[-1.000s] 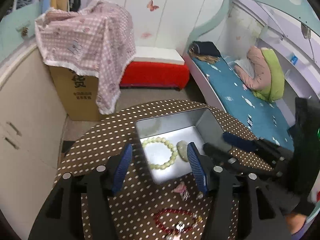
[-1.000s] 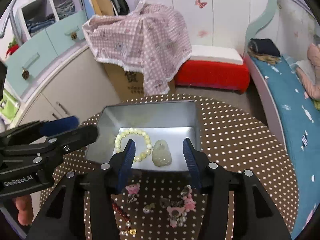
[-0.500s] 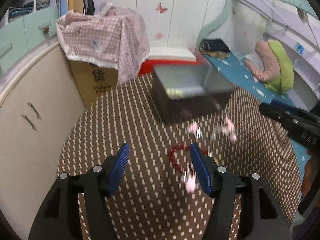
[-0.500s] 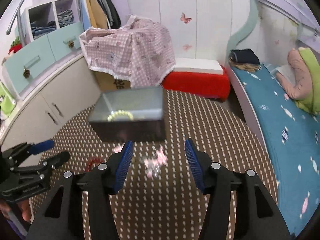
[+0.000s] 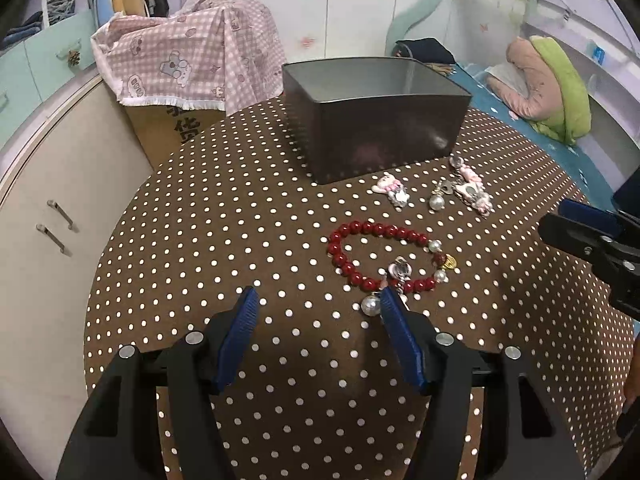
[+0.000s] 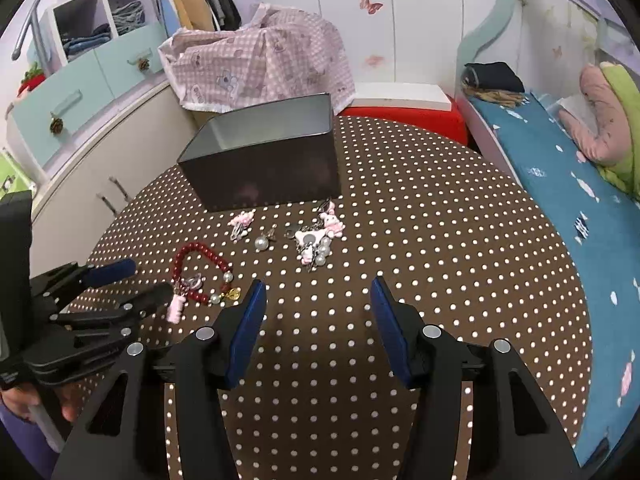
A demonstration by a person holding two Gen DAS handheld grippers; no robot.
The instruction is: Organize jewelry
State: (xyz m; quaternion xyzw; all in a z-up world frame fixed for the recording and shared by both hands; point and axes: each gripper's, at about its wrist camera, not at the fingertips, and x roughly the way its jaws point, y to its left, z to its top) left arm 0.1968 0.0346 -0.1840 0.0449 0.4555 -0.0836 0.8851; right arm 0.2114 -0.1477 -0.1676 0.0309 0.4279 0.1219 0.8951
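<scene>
Both the left gripper (image 5: 314, 306) and the right gripper (image 6: 318, 294) hover with jaws apart, holding nothing. The red bead bracelet (image 5: 384, 256) lies mid-frame on the polka-dot table (image 5: 200, 240), below the metal tin (image 5: 376, 120).

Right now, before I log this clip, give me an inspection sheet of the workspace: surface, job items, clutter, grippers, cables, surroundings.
Surface: round table under a brown polka-dot cloth.
Job's things: grey metal tin, open-topped, its inside hidden from both views; red bead bracelet with pearl and charm; pink charms and loose pearl earring lying in front of the tin.
Clutter: nothing seen.
Grippers: left gripper open, empty, right pad tip beside the bracelet; right gripper open, empty, above bare cloth.
Cables: nothing seen.
Surroundings: checked cloth over a cardboard box, cabinets, red stool, bed.
</scene>
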